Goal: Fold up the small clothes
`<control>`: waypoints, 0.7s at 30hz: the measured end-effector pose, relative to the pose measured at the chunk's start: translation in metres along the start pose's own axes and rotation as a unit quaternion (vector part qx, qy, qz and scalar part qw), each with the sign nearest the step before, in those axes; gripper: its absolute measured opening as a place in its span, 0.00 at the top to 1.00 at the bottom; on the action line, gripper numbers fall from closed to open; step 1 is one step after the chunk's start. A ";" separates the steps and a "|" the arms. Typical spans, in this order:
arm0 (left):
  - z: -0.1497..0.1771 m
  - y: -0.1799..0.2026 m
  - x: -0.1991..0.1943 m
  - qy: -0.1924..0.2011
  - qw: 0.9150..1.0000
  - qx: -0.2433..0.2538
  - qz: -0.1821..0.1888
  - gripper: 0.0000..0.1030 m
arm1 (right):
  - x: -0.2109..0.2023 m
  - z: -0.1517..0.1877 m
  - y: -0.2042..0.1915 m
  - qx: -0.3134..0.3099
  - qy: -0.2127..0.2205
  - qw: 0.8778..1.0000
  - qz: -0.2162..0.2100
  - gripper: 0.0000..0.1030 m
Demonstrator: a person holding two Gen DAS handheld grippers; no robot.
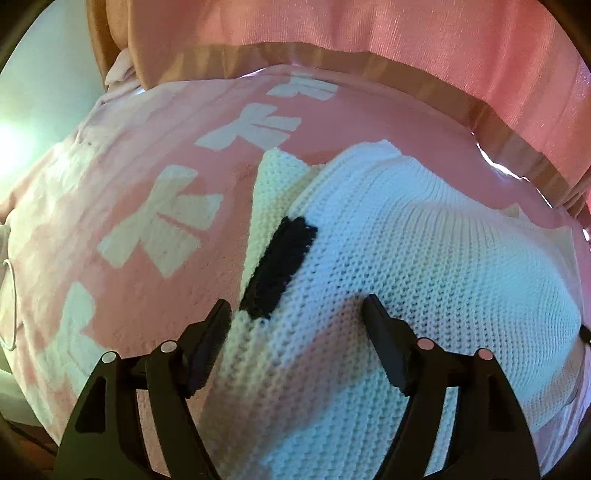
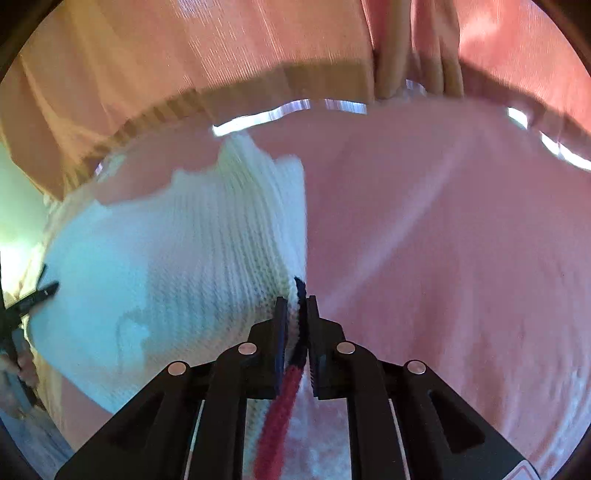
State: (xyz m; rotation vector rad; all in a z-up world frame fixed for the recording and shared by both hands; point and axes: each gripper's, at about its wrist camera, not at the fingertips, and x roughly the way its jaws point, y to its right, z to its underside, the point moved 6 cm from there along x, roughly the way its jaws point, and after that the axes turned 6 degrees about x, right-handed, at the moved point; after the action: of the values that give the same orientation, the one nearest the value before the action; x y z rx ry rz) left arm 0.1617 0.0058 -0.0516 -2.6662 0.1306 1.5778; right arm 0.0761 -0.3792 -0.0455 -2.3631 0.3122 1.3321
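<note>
A white knit garment (image 1: pixel 424 258) with a black stripe (image 1: pixel 280 266) lies bunched on a pink cloth printed with white bows (image 1: pixel 129 177). My left gripper (image 1: pixel 297 310) hangs just over the knit, open, one finger on either side of the stripe's lower end, with nothing pinched. In the right wrist view the same white knit (image 2: pixel 166 258) spreads to the left. My right gripper (image 2: pixel 296 302) is shut on its edge, where a black and red trim (image 2: pixel 280 406) runs between the pads. One of the left gripper's fingers (image 2: pixel 44 290) shows at the far left.
A person in a pink ribbed top (image 1: pixel 369 29) stands close behind the surface, the hem of the top (image 2: pixel 184 99) hanging over its far edge. Plain pink cloth (image 2: pixel 443 240) covers the area right of the knit. A glossy rim (image 1: pixel 495 162) marks the far edge.
</note>
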 end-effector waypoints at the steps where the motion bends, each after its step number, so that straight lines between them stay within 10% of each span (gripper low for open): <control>1: 0.000 0.000 -0.002 -0.003 1.000 -0.003 0.001 0.30 | -0.013 -0.010 -0.008 -0.011 0.035 0.999 0.001 0.81; 4: 0.000 0.000 -0.002 -0.008 1.000 -0.009 -0.009 0.28 | -0.033 -0.034 -0.028 -0.032 0.101 0.994 -0.016 0.48; 7: 0.001 0.000 -0.001 -0.005 1.000 -0.002 -0.022 0.26 | 0.003 -0.043 -0.034 -0.040 0.060 0.997 -0.005 0.51; 9: 0.000 0.000 -0.001 -0.003 1.000 0.001 -0.024 0.25 | 0.038 -0.043 -0.034 -0.042 0.012 0.999 -0.007 0.89; 12: 0.000 -0.002 -0.002 -0.002 1.000 -0.001 -0.021 0.25 | 0.041 -0.053 -0.038 -0.032 0.031 0.999 -0.013 0.89; 15: -0.001 -0.004 -0.001 0.000 1.000 -0.003 -0.015 0.23 | 0.020 -0.074 -0.046 -0.035 0.095 0.995 -0.013 0.82; 21: 0.009 -0.020 -0.027 0.011 1.000 -0.021 0.012 0.19 | 0.007 -0.033 -0.020 0.016 0.032 0.999 0.000 0.49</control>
State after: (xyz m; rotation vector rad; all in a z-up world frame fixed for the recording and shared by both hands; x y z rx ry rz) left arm 0.1428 0.0280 -0.0329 -2.7246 0.1334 1.5750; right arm 0.1124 -0.3756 -0.0317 -2.3815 0.3503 1.2448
